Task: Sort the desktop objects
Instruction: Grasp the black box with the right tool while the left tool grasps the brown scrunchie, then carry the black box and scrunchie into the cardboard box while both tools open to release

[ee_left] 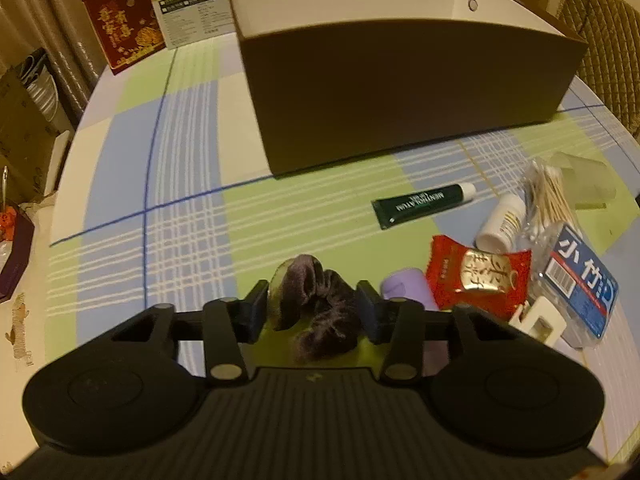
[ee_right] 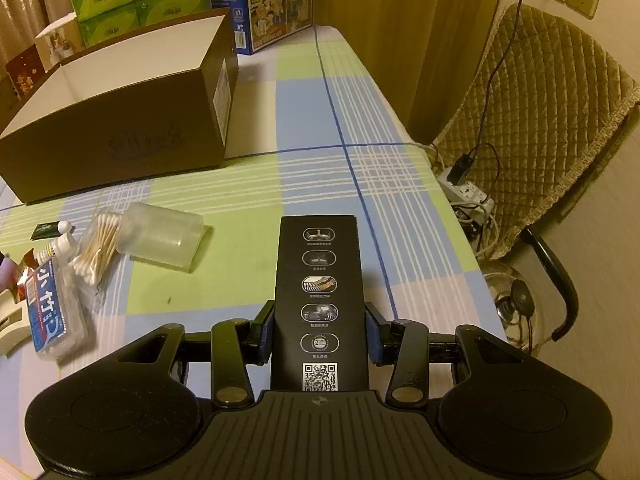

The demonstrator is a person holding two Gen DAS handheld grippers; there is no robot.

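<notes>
My left gripper (ee_left: 312, 304) is shut on a dark purple scrunchie (ee_left: 320, 304), held just above the checked tablecloth. My right gripper (ee_right: 320, 330) is shut on a long black box (ee_right: 320, 296) printed with icons and a QR code. The open brown storage box (ee_left: 400, 92) with a white inside stands behind; it also shows in the right wrist view (ee_right: 120, 128). A green tube (ee_left: 424, 204), a red snack packet (ee_left: 480, 276), a white bottle (ee_left: 500, 224), cotton swabs (ee_left: 548, 196) and a blue-labelled packet (ee_left: 580, 280) lie to the right.
A clear plastic jar (ee_right: 160, 236) lies on its side by the swabs. A lilac item (ee_left: 404, 286) and a white clip (ee_left: 540, 320) lie near the left gripper. A red packet (ee_left: 120, 20) and cartons stand behind. A padded chair (ee_right: 540, 120) and a power strip (ee_right: 464, 192) are off the table's right edge.
</notes>
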